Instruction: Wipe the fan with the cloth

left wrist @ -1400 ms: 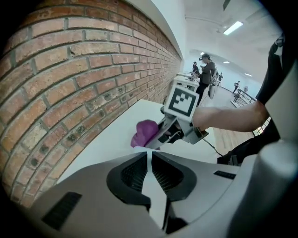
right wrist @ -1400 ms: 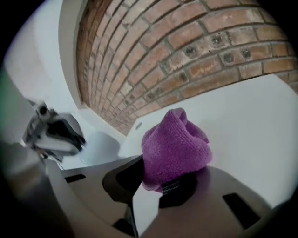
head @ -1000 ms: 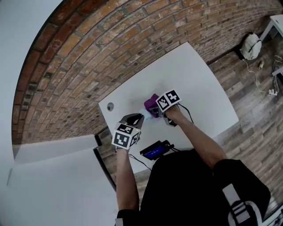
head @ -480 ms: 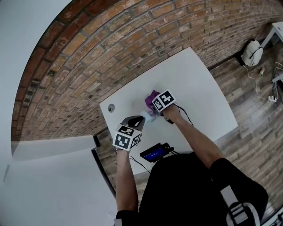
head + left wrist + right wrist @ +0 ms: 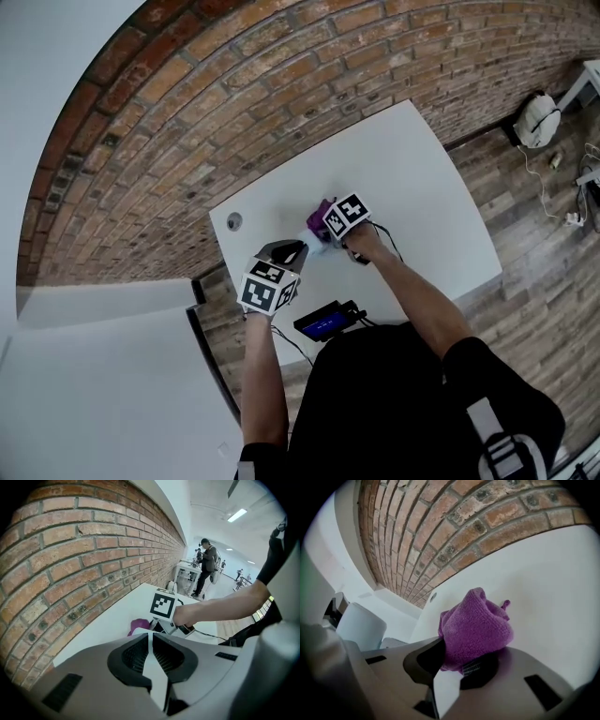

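Note:
On the white table (image 5: pixel 403 178) a small pale fan (image 5: pixel 314 246) stands between my two grippers. My left gripper (image 5: pixel 298 249) points at it from the lower left, and a thin white part of it sits between the nearly closed jaws (image 5: pixel 151 641). The right gripper (image 5: pixel 326 230) is shut on a bunched purple cloth (image 5: pixel 319 216), which bulges out ahead of the jaws (image 5: pixel 476 627). The cloth is right beside the fan's far side; I cannot tell if they touch. In the right gripper view the fan (image 5: pixel 361 625) shows as a pale rounded body at the left.
A brick wall (image 5: pixel 281 84) runs along the table's far edge. A round cable hole (image 5: pixel 233 221) lies left of the grippers. A black device with a blue screen (image 5: pixel 326 321) and a cable sit at the near edge. People (image 5: pixel 208 559) stand far off.
The right gripper with the cloth has sunk a little and rolled, coming closer to the fan. The left gripper has stayed where it was.

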{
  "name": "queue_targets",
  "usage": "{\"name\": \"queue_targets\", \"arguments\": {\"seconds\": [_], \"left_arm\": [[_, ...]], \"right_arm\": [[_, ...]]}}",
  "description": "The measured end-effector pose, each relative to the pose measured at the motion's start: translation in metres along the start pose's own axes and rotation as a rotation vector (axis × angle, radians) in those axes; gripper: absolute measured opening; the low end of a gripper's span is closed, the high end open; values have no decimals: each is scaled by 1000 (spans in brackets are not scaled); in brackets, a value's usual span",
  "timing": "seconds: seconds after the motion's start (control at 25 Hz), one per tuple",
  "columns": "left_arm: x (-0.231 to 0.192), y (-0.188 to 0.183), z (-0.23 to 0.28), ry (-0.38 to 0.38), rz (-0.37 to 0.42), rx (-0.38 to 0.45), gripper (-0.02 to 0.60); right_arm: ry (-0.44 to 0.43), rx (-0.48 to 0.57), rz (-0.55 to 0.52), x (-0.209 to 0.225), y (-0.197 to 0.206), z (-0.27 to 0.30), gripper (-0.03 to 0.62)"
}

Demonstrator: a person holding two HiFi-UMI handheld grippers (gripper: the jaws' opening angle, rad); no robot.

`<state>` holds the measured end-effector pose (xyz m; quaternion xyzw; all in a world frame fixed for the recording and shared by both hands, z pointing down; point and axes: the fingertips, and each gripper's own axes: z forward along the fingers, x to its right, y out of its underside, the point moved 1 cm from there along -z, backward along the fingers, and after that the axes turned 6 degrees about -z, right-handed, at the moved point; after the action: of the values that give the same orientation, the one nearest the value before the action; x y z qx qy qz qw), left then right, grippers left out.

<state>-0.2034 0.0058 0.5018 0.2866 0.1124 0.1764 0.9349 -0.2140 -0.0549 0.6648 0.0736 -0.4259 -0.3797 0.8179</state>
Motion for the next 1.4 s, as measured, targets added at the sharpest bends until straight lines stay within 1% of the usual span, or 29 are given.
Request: {"name": "queue_targets", "arguments": {"seconds": [0.16,0.28,0.36,0.4,0.48,0.52,0.56,0.64,0.72,0.8,0.88,0.92,0.96,1.04,1.12,1.2,1.32,1.4], "left_arm": [[-1,0,0,-2,2,6,38],[1,0,1,3,-4,16,38],[1,-1,1,9,-5,32,38],[1,-1,1,8,-1,43,38],[0,-1,-1,-19,15,61,38],[0,0,-4,-37,22,67,38],[2,2,-8,-44,22,71,15],[10,9,-14,-13,8,67,6],[22,17,-14,43,-4,45,8],[32,26,-7,97,0,0,8],[39,38,3,144,11,-58,8],[39,43,8,150,12,-81,8],[36,47,12,141,12,-97,8],[28,53,13,101,2,-103,8],[17,53,10,61,-21,-81,8],[9,51,7,37,-45,-60,8],[2,47,8,16,-86,-35,8],[-4,42,10,-11,-125,-5,8]], "right_arm": [[-4,-2,33,-1,26,-16,69],[-46,-70,39,-8,60,-29,69],[-44,-99,10,-7,64,-39,69],[-25,-77,-16,-6,53,-47,69],[-7,28,-75,-11,8,-65,69],[-17,86,-109,-20,-18,-75,69],[-36,133,-149,-32,-43,-82,69],[-79,176,-251,-59,-80,-91,69],[-114,157,-360,-84,-98,-89,69],[-138,98,-444,-98,-101,-78,68],[-154,24,-487,-101,-94,-65,69],[-161,-7,-492,-101,-89,-59,69],[-169,-27,-487,-101,-84,-57,69],[-188,-29,-446,-100,-78,-57,69],[-193,-6,-385,-97,-76,-64,69],[-178,16,-320,-90,-72,-72,67],[-149,82,-191,-78,-65,-80,69],[-123,137,-108,-69,-62,-85,69]]}}
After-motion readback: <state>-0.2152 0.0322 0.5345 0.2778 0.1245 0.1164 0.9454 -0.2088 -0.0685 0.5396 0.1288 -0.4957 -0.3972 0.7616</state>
